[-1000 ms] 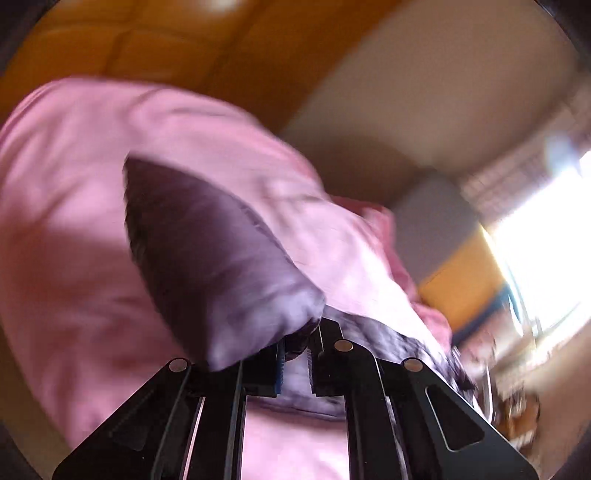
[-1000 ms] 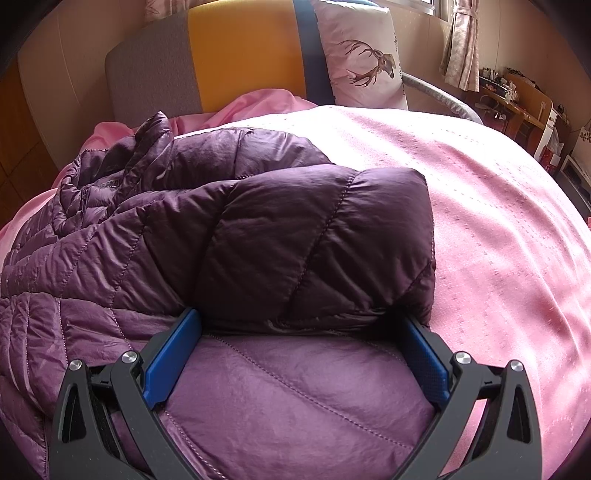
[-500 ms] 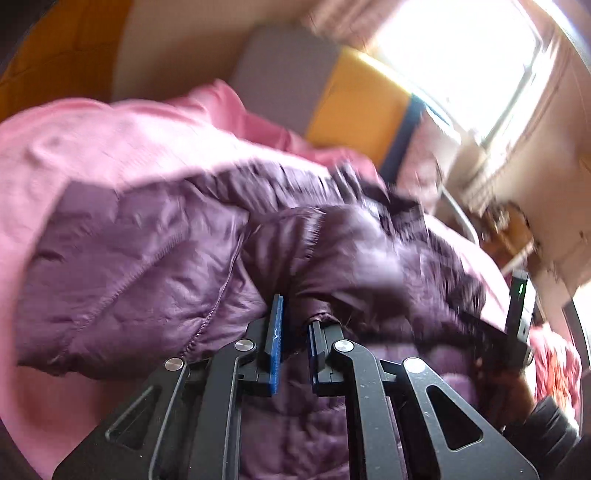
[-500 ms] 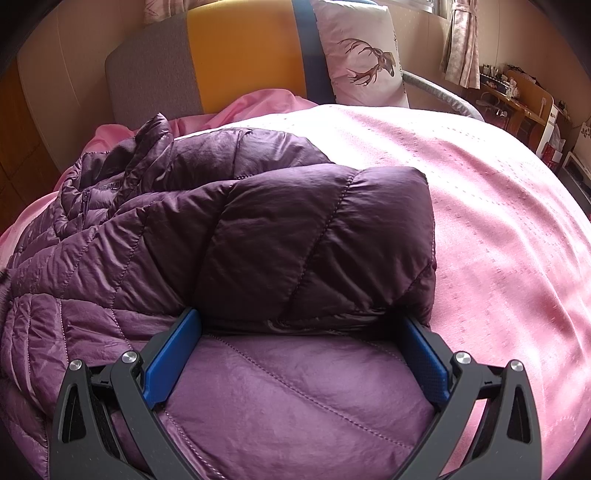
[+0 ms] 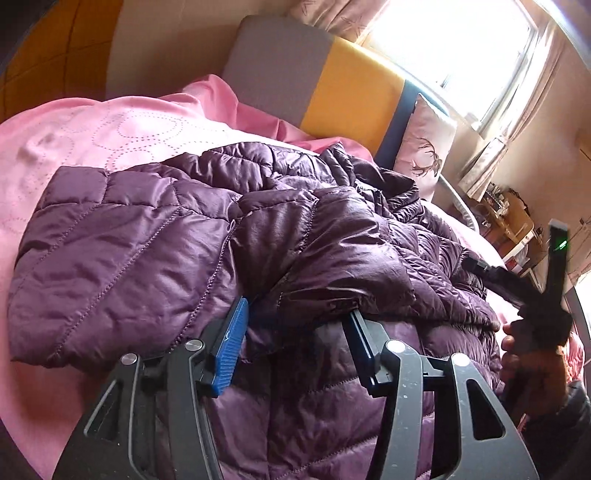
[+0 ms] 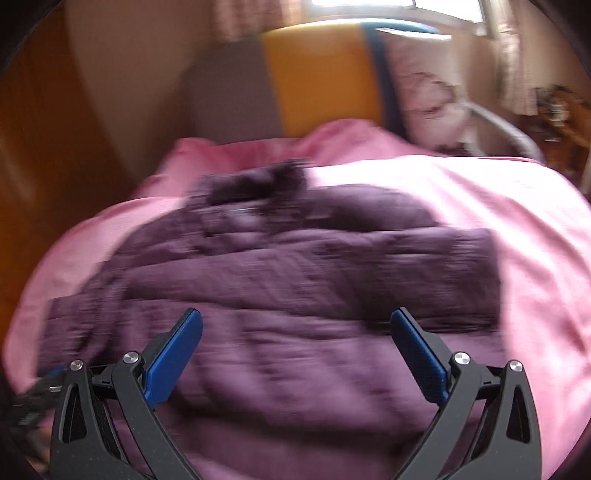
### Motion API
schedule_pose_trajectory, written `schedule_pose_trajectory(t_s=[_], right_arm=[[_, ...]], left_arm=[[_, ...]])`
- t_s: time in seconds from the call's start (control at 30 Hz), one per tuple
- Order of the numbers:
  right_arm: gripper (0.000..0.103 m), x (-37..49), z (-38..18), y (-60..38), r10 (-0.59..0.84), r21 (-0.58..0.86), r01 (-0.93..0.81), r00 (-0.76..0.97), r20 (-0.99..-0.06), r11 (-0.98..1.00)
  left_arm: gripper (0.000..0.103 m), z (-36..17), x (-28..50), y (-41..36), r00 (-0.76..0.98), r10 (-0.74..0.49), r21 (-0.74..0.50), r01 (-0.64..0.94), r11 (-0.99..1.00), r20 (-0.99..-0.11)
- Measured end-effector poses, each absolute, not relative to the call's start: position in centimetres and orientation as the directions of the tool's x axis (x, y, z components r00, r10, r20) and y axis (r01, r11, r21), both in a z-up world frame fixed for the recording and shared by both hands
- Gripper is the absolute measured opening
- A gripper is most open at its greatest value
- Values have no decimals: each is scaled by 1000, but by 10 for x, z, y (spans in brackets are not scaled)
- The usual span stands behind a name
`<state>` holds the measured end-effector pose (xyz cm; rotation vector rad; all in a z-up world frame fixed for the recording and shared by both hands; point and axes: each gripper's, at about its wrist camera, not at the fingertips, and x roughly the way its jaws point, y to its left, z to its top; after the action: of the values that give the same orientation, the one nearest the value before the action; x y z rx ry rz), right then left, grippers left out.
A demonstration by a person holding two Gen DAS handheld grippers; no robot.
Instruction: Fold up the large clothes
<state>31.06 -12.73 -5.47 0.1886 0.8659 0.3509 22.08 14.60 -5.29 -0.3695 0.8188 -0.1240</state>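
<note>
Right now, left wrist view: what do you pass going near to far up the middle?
Left tongs, opening over a fold of the jacket → purple jacket → pink bedspread → grey and yellow headboard → curtain.

Purple quilted jacket [image 5: 229,236], pink dotted bedspread [image 5: 92,133], grey-yellow headboard [image 5: 314,77]

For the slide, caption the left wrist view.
Left gripper opening over a folded purple puffer jacket on a pink bedspread.
</note>
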Motion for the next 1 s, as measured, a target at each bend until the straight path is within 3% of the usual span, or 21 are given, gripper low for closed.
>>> schedule_pose_trajectory(t_s=[0.17,0.27,0.33,0.4,0.43,0.53,0.67,1.0], right_arm=[[101,310,-58,-55,654,542,-369,371,-659,755],[101,314,-76,-19,728,647,-340,242,-641,682],[96,312,-85,0,718,639,-339,216,-662,691],[67,308,-89,17,665,570,-367,223,-713,735],[60,305,-88,25,623,513,-391,242,-744,764],[22,294,-79,35,593,444,-457,261,-762,771],[15,284,-47,40,572,362,-510,347,-743,780],[12,304,62,6,670,432,-514,523,-528,741]], left_arm=[[60,-48,205,151,698,-250,-379,-34,925,-671],[65,-49,195,156,697,-252,-380,-32,925,-672],[67,-51,188,159,697,-244,-366,-28,930,-674],[68,-53,182,162,696,-242,-362,-27,932,-676],[68,-53,178,164,697,-243,-365,-29,931,-675],[75,-50,163,173,715,-242,-388,-43,921,-655],[75,-47,137,188,748,-193,-394,-100,914,-636],[75,-57,154,216,692,-73,-368,-289,884,-718]])
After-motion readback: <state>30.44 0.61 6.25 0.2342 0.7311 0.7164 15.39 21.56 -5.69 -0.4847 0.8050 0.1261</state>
